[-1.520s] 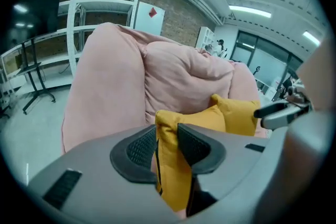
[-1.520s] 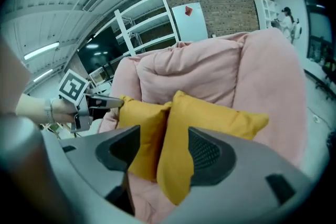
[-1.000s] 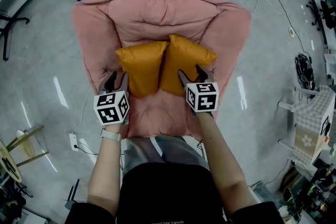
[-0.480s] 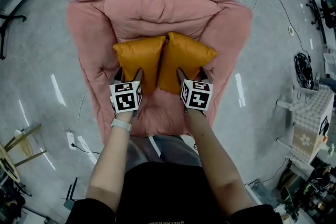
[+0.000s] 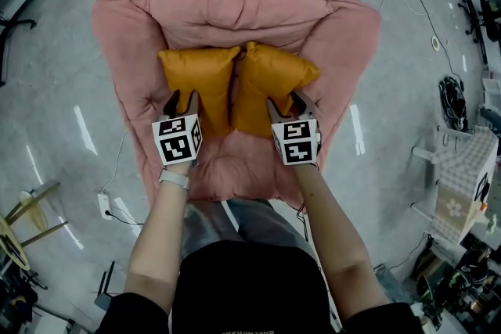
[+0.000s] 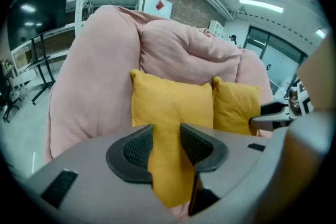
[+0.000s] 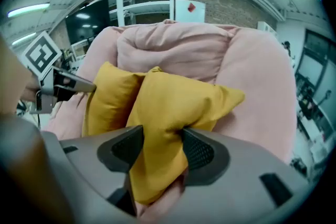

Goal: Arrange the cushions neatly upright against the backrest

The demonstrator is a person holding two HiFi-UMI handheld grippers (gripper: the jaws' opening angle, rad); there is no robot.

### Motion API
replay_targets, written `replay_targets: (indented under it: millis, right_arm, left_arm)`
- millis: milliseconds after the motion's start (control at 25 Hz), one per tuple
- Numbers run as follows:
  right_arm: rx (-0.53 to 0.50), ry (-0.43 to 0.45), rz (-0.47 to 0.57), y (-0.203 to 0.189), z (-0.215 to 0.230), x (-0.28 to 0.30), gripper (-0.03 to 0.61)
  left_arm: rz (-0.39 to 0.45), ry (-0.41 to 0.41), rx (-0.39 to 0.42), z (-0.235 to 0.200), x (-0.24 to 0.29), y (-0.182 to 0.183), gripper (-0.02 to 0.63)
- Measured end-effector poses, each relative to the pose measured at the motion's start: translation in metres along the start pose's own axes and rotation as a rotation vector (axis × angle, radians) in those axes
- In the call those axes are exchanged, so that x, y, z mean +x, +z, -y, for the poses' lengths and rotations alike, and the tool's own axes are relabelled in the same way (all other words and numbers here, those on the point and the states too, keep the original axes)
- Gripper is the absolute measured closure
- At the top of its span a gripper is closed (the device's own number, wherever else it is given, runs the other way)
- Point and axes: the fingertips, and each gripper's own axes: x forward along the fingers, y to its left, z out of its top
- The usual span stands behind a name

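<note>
Two yellow cushions (image 5: pixel 197 86) (image 5: pixel 272 86), one pink armchair (image 5: pixel 235 12), two grippers (image 5: pixel 181 99) (image 5: pixel 287 103).

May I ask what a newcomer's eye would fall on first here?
Two bright yellow cushions, the left cushion and right cushion, lean side by side against the back of a big pink armchair. The left gripper and right gripper have just been closing their fingers on one cushion's bottom edge each.
</note>
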Motion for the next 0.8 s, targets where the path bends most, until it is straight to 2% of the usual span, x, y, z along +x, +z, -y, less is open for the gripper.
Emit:
replay_targets:
  millis: [120, 200, 480, 640, 800]
  right_arm:
    - [-0.206, 0.052, 0.027, 0.004, -0.024, -0.003, 0.37]
    - [-0.271, 0.057, 0.027, 0.002, -0.031, -0.002, 0.379]
    - [-0.161, 0.009, -0.065, -0.001, -0.004, 0.017, 0.367]
    - [-0.144, 0.017, -0.048, -0.003, -0.002, 0.011, 0.365]
    - [-0.062, 0.034, -0.01, -0.007, -0.003, -0.002, 0.348]
  left_arm:
    - [0.005, -0.021, 0.013, 0.004, 0.0, -0.003, 0.44]
    - [0.011, -0.034, 0.019, 0.008, 0.001, -0.005, 0.44]
    - [0.025, -0.073, 0.022, 0.017, 0.009, -0.003, 0.439]
    - [0.019, -0.093, 0.021, 0.02, 0.008, -0.005, 0.436]
    - [-0.007, -0.153, 0.01, 0.022, -0.002, -0.006, 0.431]
